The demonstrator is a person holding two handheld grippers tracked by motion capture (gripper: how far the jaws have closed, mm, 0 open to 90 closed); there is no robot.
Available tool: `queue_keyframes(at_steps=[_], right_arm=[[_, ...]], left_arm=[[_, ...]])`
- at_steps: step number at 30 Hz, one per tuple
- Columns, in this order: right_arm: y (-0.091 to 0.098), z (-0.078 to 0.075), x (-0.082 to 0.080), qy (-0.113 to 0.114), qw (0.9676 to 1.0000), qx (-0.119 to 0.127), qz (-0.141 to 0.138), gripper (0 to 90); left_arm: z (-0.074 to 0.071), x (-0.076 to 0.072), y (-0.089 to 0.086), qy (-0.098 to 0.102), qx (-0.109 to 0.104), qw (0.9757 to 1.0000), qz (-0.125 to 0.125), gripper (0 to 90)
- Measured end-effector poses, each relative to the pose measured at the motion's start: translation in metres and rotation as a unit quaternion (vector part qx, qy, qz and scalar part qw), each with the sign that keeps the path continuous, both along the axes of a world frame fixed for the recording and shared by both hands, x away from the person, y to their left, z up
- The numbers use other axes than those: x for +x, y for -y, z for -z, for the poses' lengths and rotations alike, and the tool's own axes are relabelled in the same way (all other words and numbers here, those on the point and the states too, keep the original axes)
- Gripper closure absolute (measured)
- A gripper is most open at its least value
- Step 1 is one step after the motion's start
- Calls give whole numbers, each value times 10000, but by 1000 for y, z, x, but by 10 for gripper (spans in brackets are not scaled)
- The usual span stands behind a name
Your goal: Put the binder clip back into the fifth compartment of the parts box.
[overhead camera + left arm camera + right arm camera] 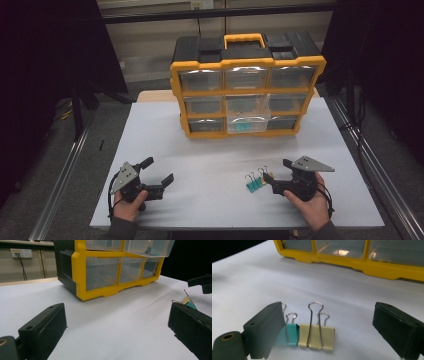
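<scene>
Small cream-yellow metal binder clip (316, 337) beside teal clip (290, 334), near tabletop (210, 170) front-right edge. Right gripper (332, 327) jaws spread around both, not pinching. Light, stiff, slippery; grip flat painted sides.

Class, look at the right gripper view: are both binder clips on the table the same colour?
No: one binder clip is pale yellow and the other clip beside it is teal.

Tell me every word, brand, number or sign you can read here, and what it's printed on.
None can be read.
Yellow and black drawer cabinet: no legible brand or label on its frame, handle or clear drawers.
Teal binder clip and cream binder clip: plain, no print.
Wall socket plate: any marking is too small to read.
Left gripper and right gripper: no lettering visible.
</scene>
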State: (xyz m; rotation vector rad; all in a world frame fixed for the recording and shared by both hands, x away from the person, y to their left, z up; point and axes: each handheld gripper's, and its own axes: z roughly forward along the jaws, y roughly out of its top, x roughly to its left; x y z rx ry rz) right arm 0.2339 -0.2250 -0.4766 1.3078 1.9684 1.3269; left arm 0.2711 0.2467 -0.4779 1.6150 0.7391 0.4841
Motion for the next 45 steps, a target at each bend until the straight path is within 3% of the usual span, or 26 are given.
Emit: queue_keyframes(at_steps=[5,7,13,23,29,36,43,45], right_arm=[[0,6,-1,-172,9998,-92,-1,148],[-1,8,0,-251,9996,-108,-22,171],[-2,9,2,-319,9992,-236,-69,272],[-8,10,11,-767,9966,-215,-210,374],[-17,9,13,-818,9954,-440,-219,451],[-19,12,15,-953,9932,-611,-260,470],[-17,11,14,-913,9932,-652,-303,498],[-14,9,13,-840,9945,-548,-302,504]], left_arm=[[0,0,0,-10,-67,10000,17,19],[0,0,0,6,2,10000,2,19],[0,0,0,0,4,10000,26,18],[1,0,1,-25,11,10000,0,19],[1,0,0,-6,54,10000,-10,19],[0,0,-1,15,87,10000,4,19],[0,0,0,7,3,10000,31,19],[0,0,0,3,6,10000,-11,19]])
